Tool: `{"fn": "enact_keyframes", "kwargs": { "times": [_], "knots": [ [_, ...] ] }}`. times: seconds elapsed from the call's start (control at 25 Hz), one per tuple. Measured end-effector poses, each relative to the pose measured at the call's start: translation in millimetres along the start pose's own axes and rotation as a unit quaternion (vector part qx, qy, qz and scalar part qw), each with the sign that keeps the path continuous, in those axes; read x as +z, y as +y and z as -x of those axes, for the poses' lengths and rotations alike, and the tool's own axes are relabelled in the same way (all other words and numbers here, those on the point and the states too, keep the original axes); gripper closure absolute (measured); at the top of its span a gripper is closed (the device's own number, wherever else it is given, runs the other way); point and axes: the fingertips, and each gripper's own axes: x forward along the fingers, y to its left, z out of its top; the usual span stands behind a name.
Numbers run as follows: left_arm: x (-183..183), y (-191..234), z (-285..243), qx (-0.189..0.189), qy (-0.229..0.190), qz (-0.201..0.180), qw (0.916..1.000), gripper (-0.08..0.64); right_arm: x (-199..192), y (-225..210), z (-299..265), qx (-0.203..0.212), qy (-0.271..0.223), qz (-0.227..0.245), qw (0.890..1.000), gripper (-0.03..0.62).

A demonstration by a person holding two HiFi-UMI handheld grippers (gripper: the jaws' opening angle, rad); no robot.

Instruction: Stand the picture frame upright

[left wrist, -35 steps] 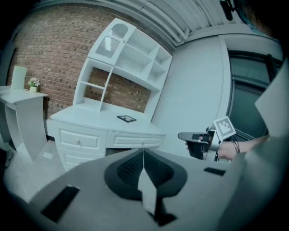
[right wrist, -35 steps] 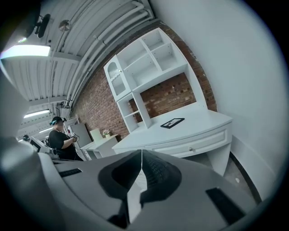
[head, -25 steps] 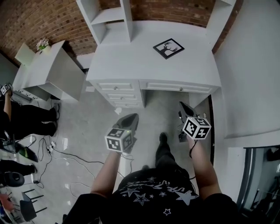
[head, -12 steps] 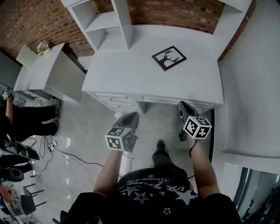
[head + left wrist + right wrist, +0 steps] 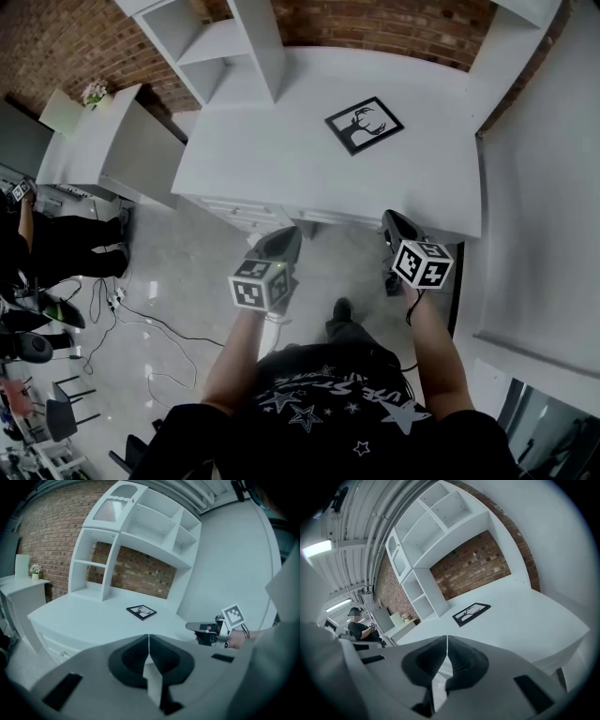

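**Frame flat on the table, 2 claws shut and empty**

I see the picture frame lying flat, face up, on the white table, toward its back right part. My left claw and right claw hover at the table's front edge, well apart from the frame. Each has its jaws pressed together with nothing between them. A white shelf unit stands at the table's back left, against the brick wall.
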Motion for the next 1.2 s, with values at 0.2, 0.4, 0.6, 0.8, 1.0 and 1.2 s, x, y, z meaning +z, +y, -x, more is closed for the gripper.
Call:
{"fn": "enact_keyframes", "kwargs": {
  "times": [0.2, 0.4, 0.6, 0.8, 1.0, 1.2],
  "knots": [
    [0.4, 5.1, -2.4, 0.013, -0.002, 0.012, 0.9998, 0.541, -2.3, -2.0, -16.4, 0.009, 0.021, 0.007, 1.000, 0.575],
    [7.4, 17.6, -6.8, 0.019, 0.002, 0.005, 0.9998, 0.541, 0.5, 6.8, -35.7, 0.020, 0.032, 0.012, 0.999, 0.575],
    [15.2, 37.0, -26.0, 0.004, 0.010, -0.005, 0.9999, 0.541, -1.0, 4.9, -54.6, -0.004, 0.052, 0.014, 0.999, 0.575],
    [32.3, 58.9, -58.9, -0.025, 0.018, -0.015, 0.9994, 0.541, 4.3, -4.0, -81.1, -0.030, 0.068, 0.007, 0.997, 0.575],
    [59.1, 91.2, -91.8, -0.048, 0.021, -0.023, 0.9983, 0.541, 14.5, -13.2, -117.8, -0.066, 0.075, 0.004, 0.995, 0.575],
    [76.8, 118.9, -117.3, -0.066, 0.035, -0.025, 0.9968, 0.541, 18.9, -19.8, -154.0, -0.091, 0.088, 0.007, 0.992, 0.575]
  ]
}}
